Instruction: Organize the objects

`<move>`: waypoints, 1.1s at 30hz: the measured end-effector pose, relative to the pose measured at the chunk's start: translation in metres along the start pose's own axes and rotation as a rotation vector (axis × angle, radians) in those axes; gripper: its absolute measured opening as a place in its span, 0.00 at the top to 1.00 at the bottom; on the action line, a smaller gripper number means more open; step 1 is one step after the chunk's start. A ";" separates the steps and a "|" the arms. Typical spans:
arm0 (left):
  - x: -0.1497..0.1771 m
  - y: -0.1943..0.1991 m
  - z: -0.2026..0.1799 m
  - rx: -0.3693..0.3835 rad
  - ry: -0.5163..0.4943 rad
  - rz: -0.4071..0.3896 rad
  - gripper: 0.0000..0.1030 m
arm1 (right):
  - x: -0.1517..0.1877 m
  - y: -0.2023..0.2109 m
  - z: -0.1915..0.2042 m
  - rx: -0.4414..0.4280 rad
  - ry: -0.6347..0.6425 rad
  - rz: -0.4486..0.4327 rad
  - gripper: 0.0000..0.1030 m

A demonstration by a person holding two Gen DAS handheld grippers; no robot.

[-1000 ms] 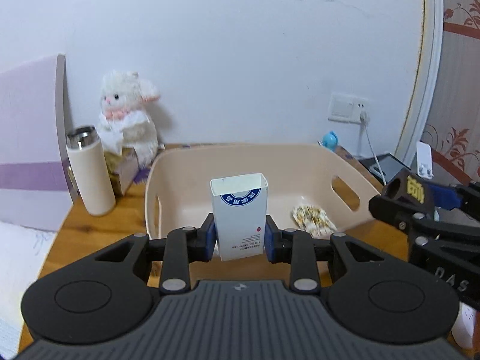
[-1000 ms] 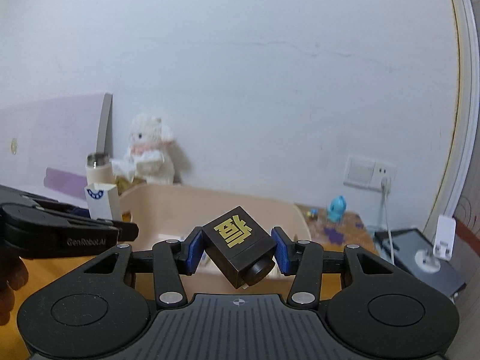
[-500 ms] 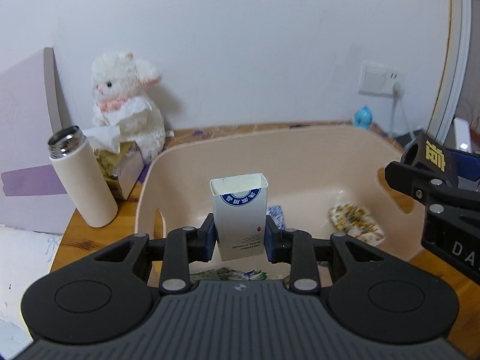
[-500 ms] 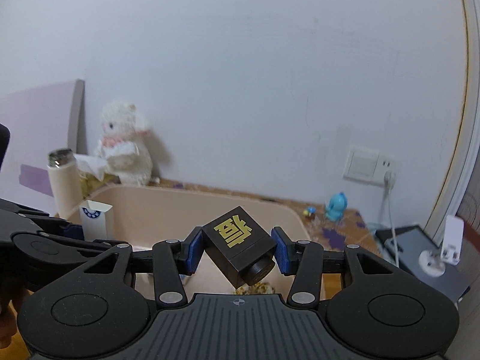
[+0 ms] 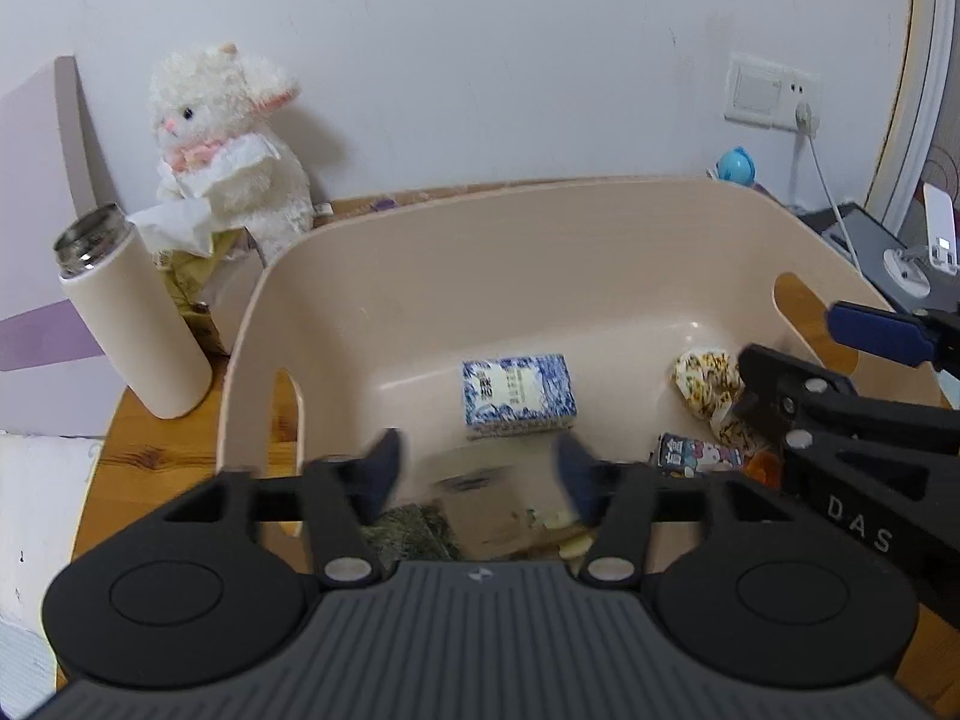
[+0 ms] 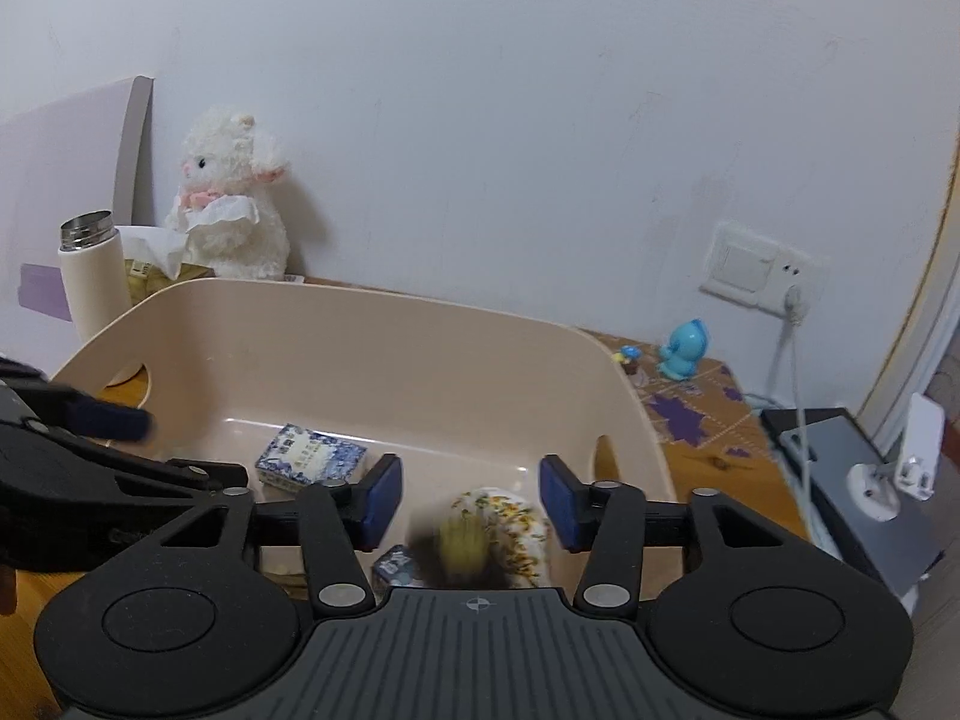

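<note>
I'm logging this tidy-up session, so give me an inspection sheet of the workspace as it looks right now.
Surface: wooden tabletop, bare wood at the left.
Job's things: beige bin holds a blue-patterned box, a floral packet, a small cartoon-print pack; a blurred dark object below the right fingers, another blurred item below the left ones.
Clutter: cream flask, plush lamb, tissue pack, blue figurine.
Grippers: left gripper and right gripper both open, over the bin.
Cables: white cord plugged into the wall socket.
Surroundings: white wall, grey device at the right.
</note>
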State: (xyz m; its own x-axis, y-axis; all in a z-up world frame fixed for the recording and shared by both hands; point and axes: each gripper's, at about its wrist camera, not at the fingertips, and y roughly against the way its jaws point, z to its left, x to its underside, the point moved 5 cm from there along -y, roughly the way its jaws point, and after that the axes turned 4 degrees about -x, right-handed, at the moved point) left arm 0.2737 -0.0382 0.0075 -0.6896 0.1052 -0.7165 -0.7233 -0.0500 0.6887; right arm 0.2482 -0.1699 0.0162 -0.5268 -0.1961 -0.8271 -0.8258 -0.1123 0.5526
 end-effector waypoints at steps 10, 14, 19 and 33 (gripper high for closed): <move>0.002 0.039 0.005 0.035 0.037 -0.057 0.22 | 0.005 0.044 -0.012 0.009 -0.054 -0.046 0.26; 0.009 0.057 0.005 0.046 0.035 -0.083 0.22 | 0.009 0.062 -0.009 0.010 -0.051 -0.056 0.25; 0.019 0.079 0.005 0.041 0.030 -0.118 0.22 | 0.015 0.084 0.000 0.019 -0.032 -0.076 0.24; 0.057 0.142 0.007 0.053 0.062 -0.172 0.22 | 0.037 0.147 0.017 -0.020 -0.018 -0.126 0.24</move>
State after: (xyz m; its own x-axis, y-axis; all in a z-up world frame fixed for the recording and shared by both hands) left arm 0.1319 -0.0324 0.0648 -0.5576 0.0467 -0.8288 -0.8291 0.0163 0.5588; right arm 0.1041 -0.1766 0.0653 -0.4231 -0.1618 -0.8915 -0.8814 -0.1547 0.4464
